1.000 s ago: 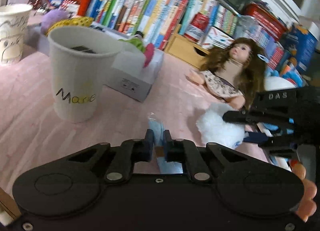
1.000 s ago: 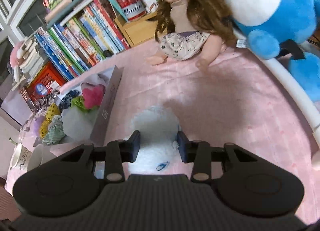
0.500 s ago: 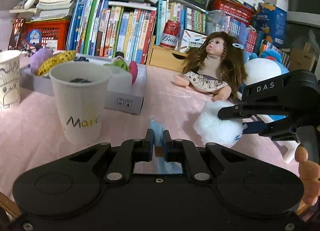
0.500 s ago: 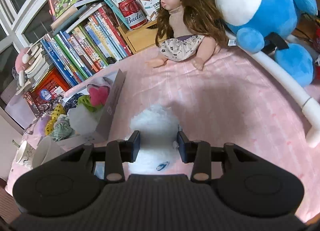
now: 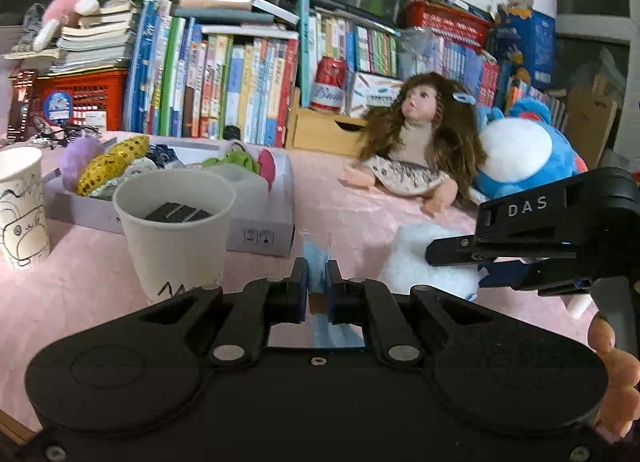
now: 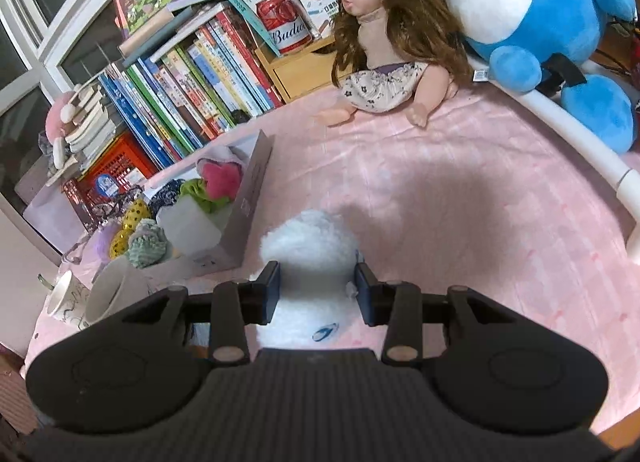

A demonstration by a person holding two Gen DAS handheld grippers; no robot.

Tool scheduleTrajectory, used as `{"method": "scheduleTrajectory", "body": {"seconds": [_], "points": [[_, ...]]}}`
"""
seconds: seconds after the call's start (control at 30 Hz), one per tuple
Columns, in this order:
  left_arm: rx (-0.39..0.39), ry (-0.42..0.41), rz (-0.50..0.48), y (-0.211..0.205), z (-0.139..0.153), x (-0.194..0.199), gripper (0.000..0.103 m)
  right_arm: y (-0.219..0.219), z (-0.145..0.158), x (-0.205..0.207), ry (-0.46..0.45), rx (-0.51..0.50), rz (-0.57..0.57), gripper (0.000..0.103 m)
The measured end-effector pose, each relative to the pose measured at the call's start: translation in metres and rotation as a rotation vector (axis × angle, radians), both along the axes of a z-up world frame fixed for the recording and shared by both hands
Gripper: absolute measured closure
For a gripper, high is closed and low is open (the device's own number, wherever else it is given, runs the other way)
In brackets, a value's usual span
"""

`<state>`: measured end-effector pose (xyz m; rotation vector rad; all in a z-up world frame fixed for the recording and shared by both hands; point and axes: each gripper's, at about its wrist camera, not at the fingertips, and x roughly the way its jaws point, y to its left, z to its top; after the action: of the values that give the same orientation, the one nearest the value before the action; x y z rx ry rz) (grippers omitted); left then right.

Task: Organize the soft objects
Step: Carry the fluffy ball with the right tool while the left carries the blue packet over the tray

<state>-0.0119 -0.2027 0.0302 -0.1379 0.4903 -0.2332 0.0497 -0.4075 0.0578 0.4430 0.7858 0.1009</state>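
You have the right gripper (image 6: 317, 288) clamped around the white fluffy toy (image 6: 308, 246) on the pink cloth (image 6: 460, 222), the left gripper (image 5: 316, 286) pinched on 1 blue strip (image 5: 315, 262), so next lift the toy toward the box (image 6: 252, 190).

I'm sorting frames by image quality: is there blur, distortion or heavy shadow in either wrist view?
Left wrist view: fisheye curves the window frame, the books look softly blurred, and the left gripper in the foreground is sharp. Right wrist view: sharper overall, the shelf tilts and bends strongly, and a broad dark shadow lies on the pink cloth beyond the white fluffy toy.
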Motion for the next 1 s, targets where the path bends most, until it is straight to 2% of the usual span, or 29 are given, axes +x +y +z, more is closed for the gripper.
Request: {"method": "scheduleTrajectory", "body": {"seconds": [0.13,0.2,0.27,0.37,0.47,0.57,0.63,0.73,0.87,1.0], "points": [[0.03,0.082,-0.03,-0.003,-0.014,0.007,0.089,0.005,-0.005,-0.003,0.014,-0.033,0.002,0.059],[0.039,0.101,-0.025,-0.005,-0.022,0.009,0.089,0.008,-0.006,-0.005,0.018,-0.059,0.004,0.059],[0.045,0.107,-0.03,-0.007,-0.027,0.01,0.084,0.01,-0.007,-0.008,0.021,-0.08,0.009,0.059],[0.042,0.114,-0.029,-0.01,-0.03,0.013,0.074,0.011,-0.009,-0.011,0.024,-0.103,0.015,0.059],[-0.005,0.143,-0.035,-0.008,-0.036,0.017,0.069,0.012,-0.013,-0.012,0.031,-0.109,0.024,0.059],[-0.03,0.132,-0.046,-0.005,-0.038,0.015,0.07,0.011,-0.015,-0.014,0.026,-0.104,0.025,0.059],[-0.059,0.141,-0.053,-0.002,-0.039,0.016,0.077,0.009,-0.017,-0.015,0.027,-0.085,0.019,0.059],[-0.108,0.162,-0.059,0.003,-0.039,0.017,0.08,0.005,-0.018,-0.015,0.029,-0.054,0.009,0.059],[-0.115,0.157,-0.072,0.003,-0.034,0.015,0.082,0.003,-0.017,-0.017,0.025,-0.027,-0.008,0.059],[-0.085,0.107,-0.08,0.003,-0.019,0.011,0.082,0.005,-0.009,-0.017,0.006,-0.029,-0.009,0.059]]}}
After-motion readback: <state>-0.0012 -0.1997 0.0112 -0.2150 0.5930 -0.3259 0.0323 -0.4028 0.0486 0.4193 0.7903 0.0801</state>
